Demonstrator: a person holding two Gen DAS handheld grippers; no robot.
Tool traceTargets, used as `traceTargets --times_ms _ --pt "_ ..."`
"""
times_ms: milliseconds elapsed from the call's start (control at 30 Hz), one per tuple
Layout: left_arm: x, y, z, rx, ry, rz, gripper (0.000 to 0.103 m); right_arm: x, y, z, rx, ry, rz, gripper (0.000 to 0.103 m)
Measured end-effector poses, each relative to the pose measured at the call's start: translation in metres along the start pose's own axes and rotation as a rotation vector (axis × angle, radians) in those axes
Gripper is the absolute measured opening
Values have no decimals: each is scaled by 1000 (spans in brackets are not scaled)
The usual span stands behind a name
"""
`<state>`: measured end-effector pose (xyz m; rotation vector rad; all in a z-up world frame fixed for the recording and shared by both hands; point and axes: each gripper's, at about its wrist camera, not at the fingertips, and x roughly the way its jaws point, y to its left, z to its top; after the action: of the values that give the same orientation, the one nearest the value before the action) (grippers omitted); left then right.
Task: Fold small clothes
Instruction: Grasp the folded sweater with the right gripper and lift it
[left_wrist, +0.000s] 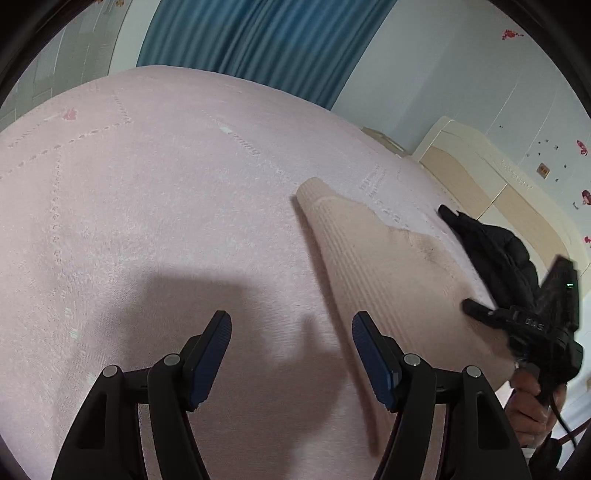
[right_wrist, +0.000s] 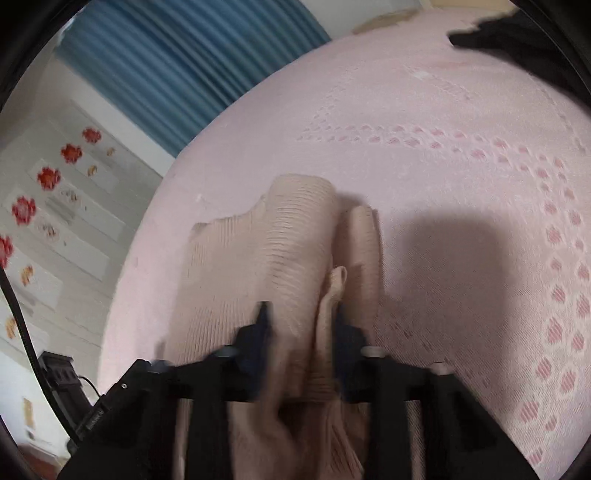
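On a pink bedspread (left_wrist: 147, 221), the right gripper (right_wrist: 301, 317) pinched a bunched fold of a beige ribbed knit garment (right_wrist: 295, 236), its fingers drawn narrow around the cloth. The left gripper (left_wrist: 291, 332) hovered over bare bedspread just beside the garment (left_wrist: 351, 251), fingers spread wide and holding nothing. With only one side held, the loose knit risked sliding or bunching unevenly, spoiling the fold. A black garment (left_wrist: 491, 243) lay near.
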<state>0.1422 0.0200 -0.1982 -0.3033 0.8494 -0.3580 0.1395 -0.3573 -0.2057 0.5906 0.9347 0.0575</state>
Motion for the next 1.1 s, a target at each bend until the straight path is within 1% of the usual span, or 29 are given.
traceTargets --times_ms 33,100,133,167,200,267,300,367,433,467,500,567,633,667,767,800,867,900,933,967,1033,1100 --pt "0 2 1 -4 -8 3 66 -9 9 -3 -72 -55 6 19" --pt "6 1 8 -27 -26 0 66 -33 18 -9 -145 -160 75 16" --pt "7 2 10 -42 -26 -14 66 -41 18 -11 -149 -182 98 16" --pt "8 3 12 -59 -21 -40 66 -42 17 -13 -138 -181 86 16" --pt "7 5 13 -67 -18 -55 66 -36 11 -15 -120 -154 39 16" --pt "10 4 15 -79 -18 -78 66 -7 -8 -24 -71 -27 -104 16" --pt "11 4 15 -79 -19 -78 66 -5 -13 -25 -41 -19 -102 17" --pt "13 4 15 -76 -19 -67 66 -15 -13 -19 -22 -45 -59 23" --pt "17 5 17 -82 -17 -66 66 -21 -10 -14 -34 -74 -68 46" --pt "17 7 17 -83 -16 -67 66 -19 -11 -11 -27 -79 -76 48" --pt "19 7 19 -83 -17 -64 66 -13 -15 -8 -5 -61 -69 50" --pt "20 7 21 -75 -26 -50 66 0 -24 -1 42 -3 -28 52" --pt "16 11 24 -73 -38 -49 66 15 -33 7 92 44 9 61" --pt "16 12 25 -75 -43 -49 66 24 -39 12 120 67 24 63" --pt "19 18 29 -94 -41 -64 66 48 -52 16 168 149 119 69" --pt "21 20 30 -100 -35 -67 66 53 -55 19 184 158 139 69" --pt "23 21 30 -105 -30 -64 66 57 -53 21 164 176 149 68" --pt "24 22 31 -105 -30 -62 66 60 -49 21 138 185 146 62" --pt "24 21 30 -105 -29 -62 66 62 -46 21 118 194 154 47" --pt "24 21 30 -105 -29 -62 66 69 -44 22 121 218 185 47" --pt "23 21 31 -103 -34 -65 66 68 -42 23 123 210 195 37" --pt "20 21 32 -99 -40 -58 66 61 -37 23 115 187 200 34"
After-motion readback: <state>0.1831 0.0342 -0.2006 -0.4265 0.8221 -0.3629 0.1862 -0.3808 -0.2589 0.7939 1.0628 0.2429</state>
